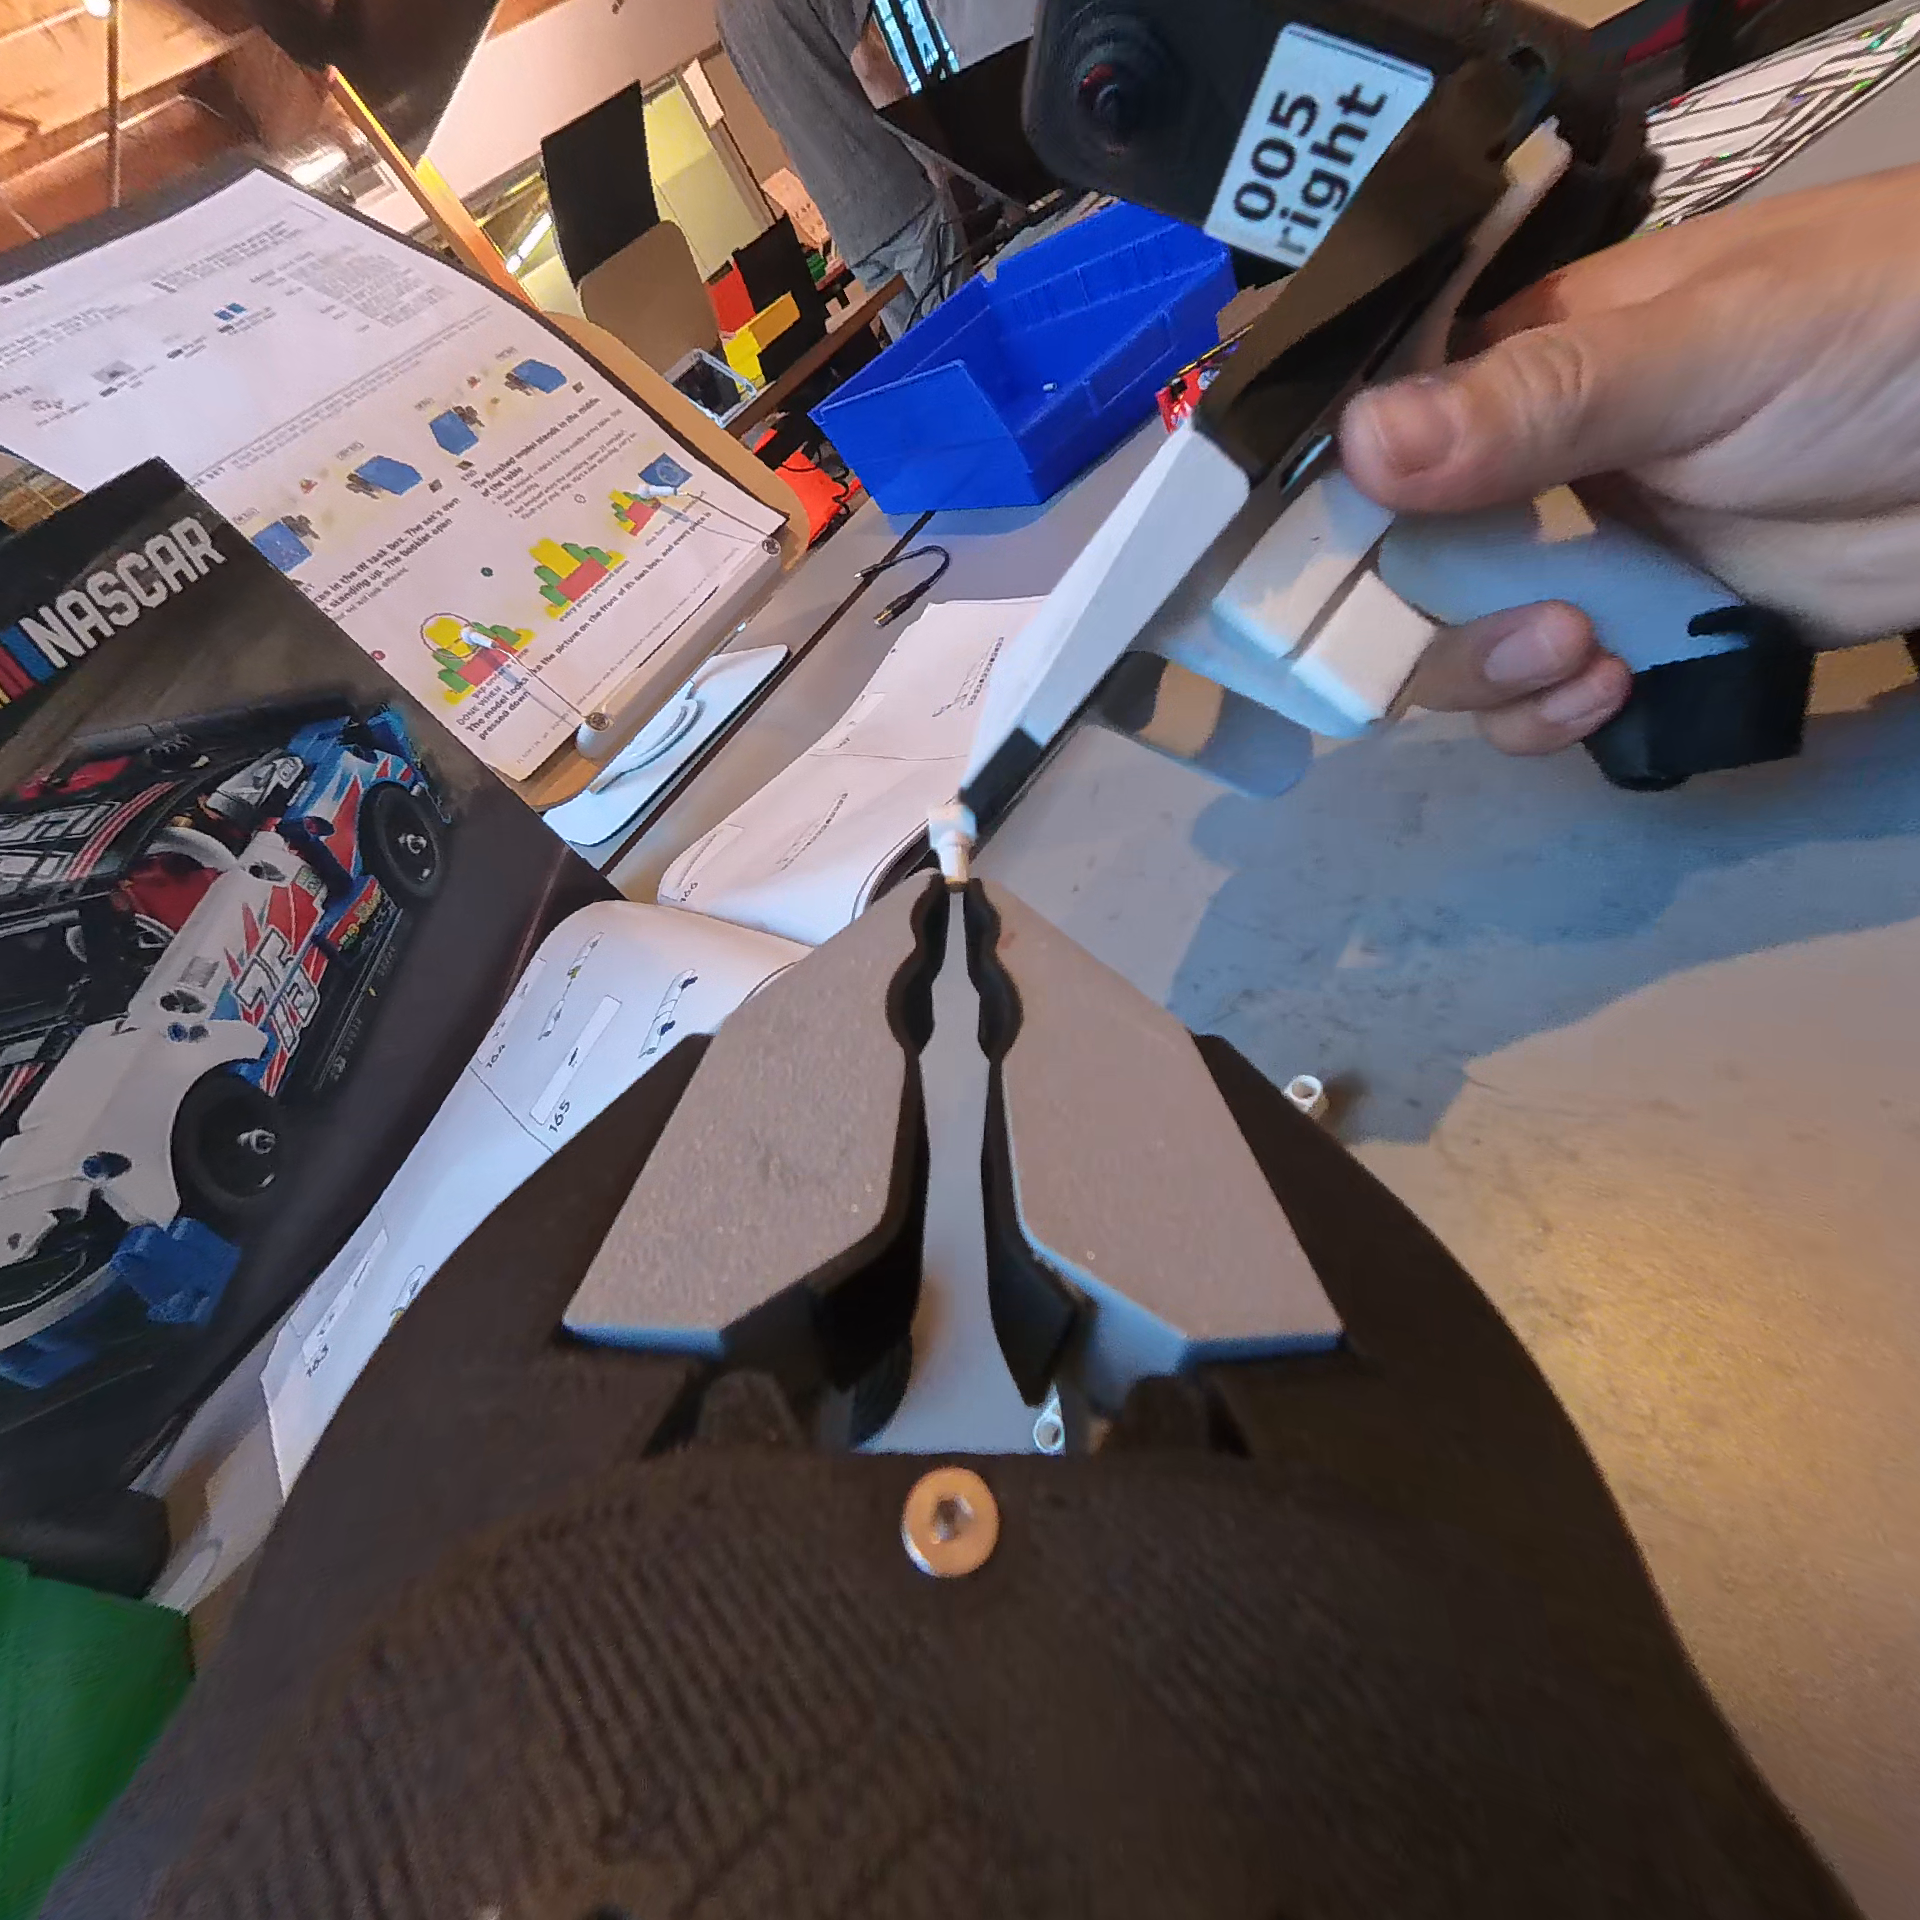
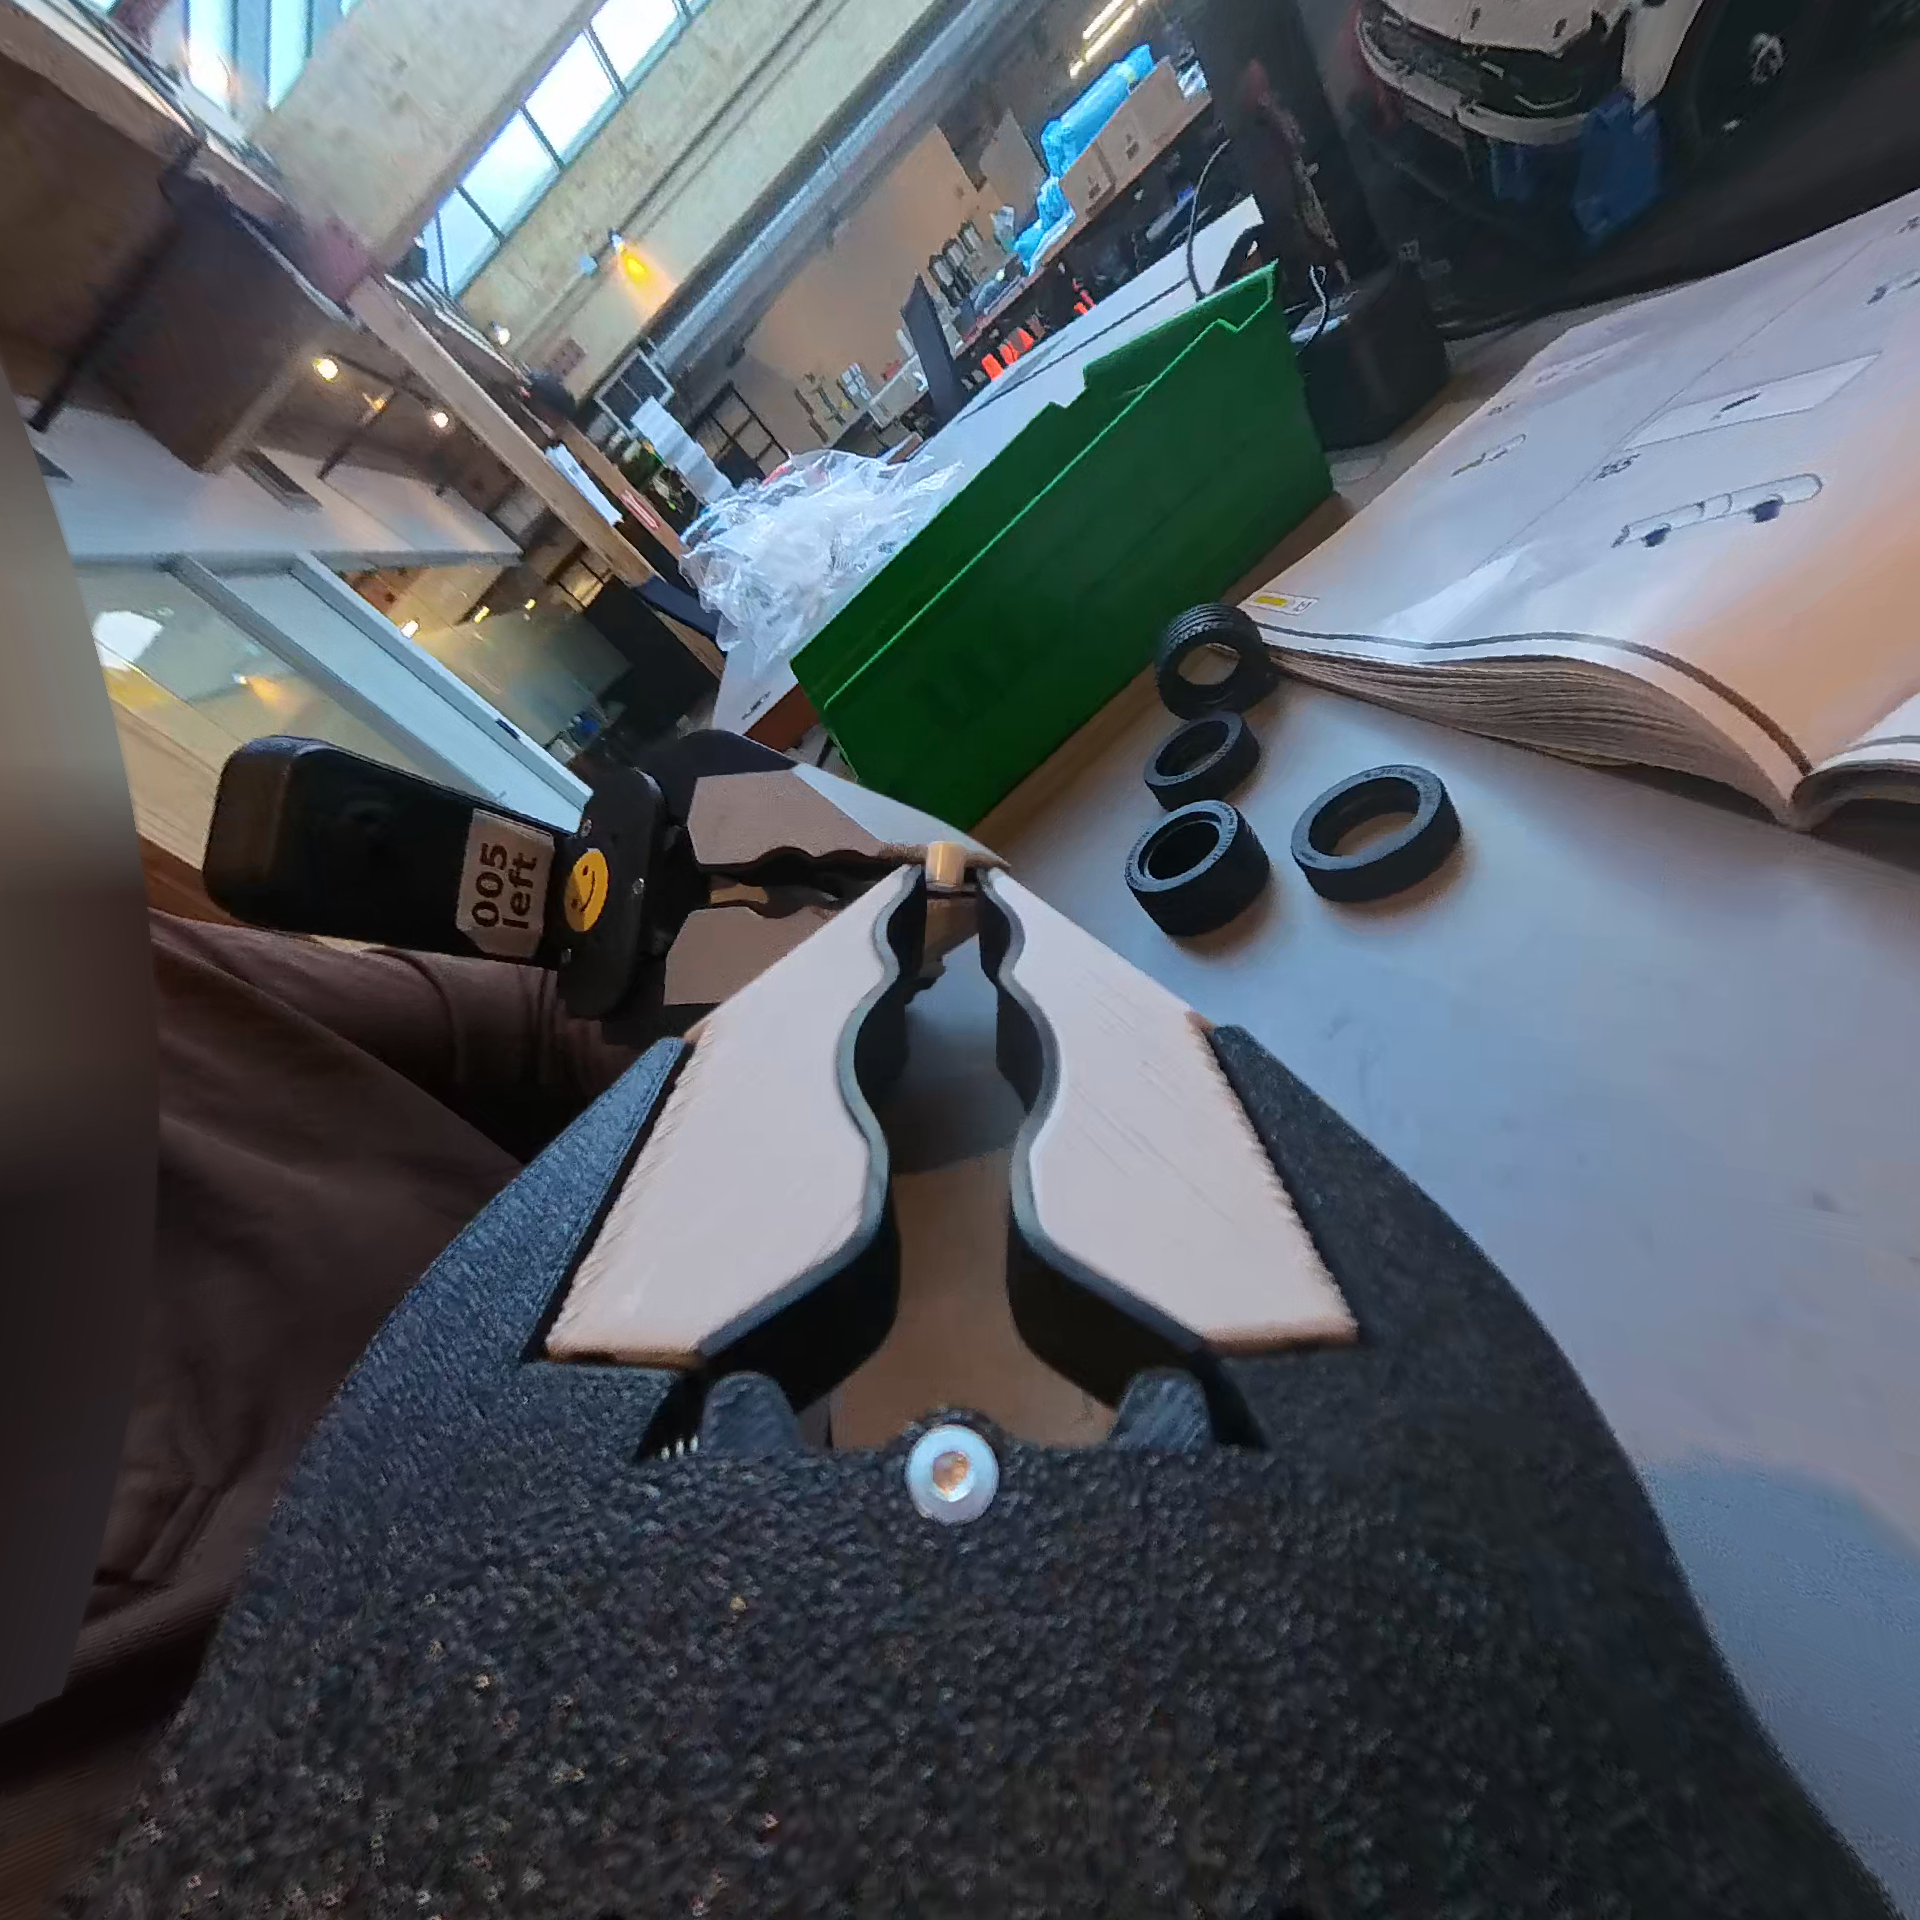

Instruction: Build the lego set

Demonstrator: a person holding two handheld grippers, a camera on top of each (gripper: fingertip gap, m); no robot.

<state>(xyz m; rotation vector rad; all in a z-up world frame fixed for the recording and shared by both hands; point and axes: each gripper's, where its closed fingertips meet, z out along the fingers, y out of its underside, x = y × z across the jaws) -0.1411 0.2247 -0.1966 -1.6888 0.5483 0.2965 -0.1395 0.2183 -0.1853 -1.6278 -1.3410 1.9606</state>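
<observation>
The left gripper (image 1: 951,899) points forward and slightly up, its fingers pressed almost together, with the tips pinching the near end of a small pale piece (image 1: 953,854) held in the air. The right gripper (image 1: 964,816) slants down from its upper right to meet it tip to tip, gripping the far end of that same piece. A hand (image 1: 1683,416) at the far right wraps the right gripper's handle, thumb on top and one finger curled beneath. To the left of the left gripper stands one set box (image 1: 208,935) with a race car picture and a brand logo. Beyond the box is one printed sheet (image 1: 364,416) on a stand, and one open booklet (image 1: 623,1039) lies just left of the fingers. One blue bin (image 1: 1029,364) sits ahead, and one loose white piece (image 1: 1304,1091) lies on the table (image 1: 1662,1247) to the right. From the right gripper, one green bin (image 2: 1060,582) lies ahead, and four black tyres (image 2: 1195,868) lie to its right. Each gripper's camera carries one white lettered label (image 1: 1314,145), and the left also has one yellow smiley sticker (image 2: 585,878).
</observation>
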